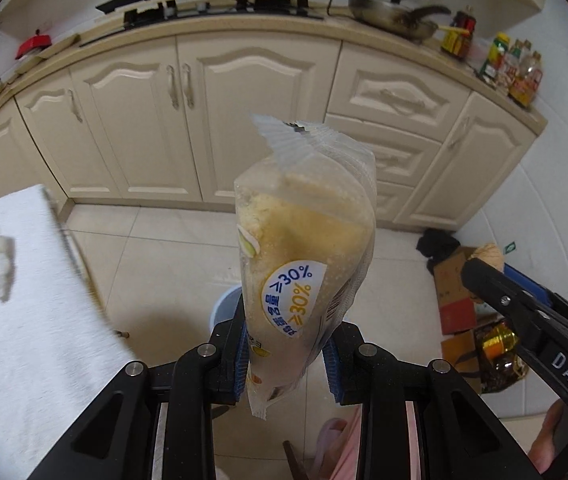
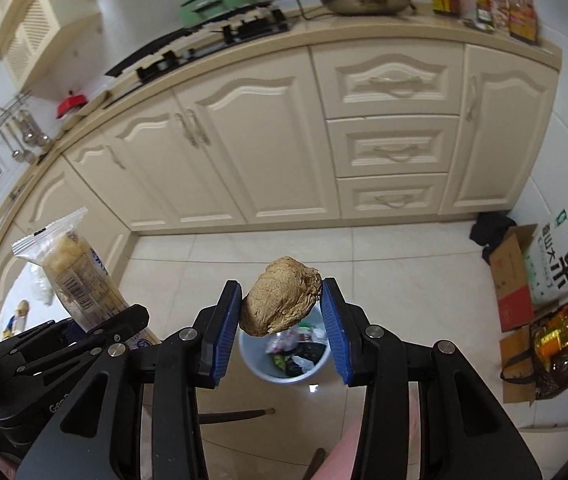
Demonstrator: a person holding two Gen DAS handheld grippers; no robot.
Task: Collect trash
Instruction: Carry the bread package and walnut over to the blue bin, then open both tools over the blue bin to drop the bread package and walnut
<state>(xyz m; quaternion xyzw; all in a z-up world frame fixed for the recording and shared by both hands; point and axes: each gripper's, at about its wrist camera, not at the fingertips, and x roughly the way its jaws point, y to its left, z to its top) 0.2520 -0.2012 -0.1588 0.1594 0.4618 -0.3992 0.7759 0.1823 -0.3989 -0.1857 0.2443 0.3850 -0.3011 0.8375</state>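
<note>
Left hand-held gripper (image 1: 286, 354) clamping snack packet (image 1: 304, 256), right hand-held gripper (image 2: 281, 320) clamping brown lump (image 2: 279, 296)

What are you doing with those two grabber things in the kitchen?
A person is picking up trash with a gripper in each hand. The left gripper is clamped on a clear bread packet. The right gripper squeezes a brown crumpled lump, right above a pale bin on the floor that already has rubbish in it. Neither piece has been dropped in yet.
</note>
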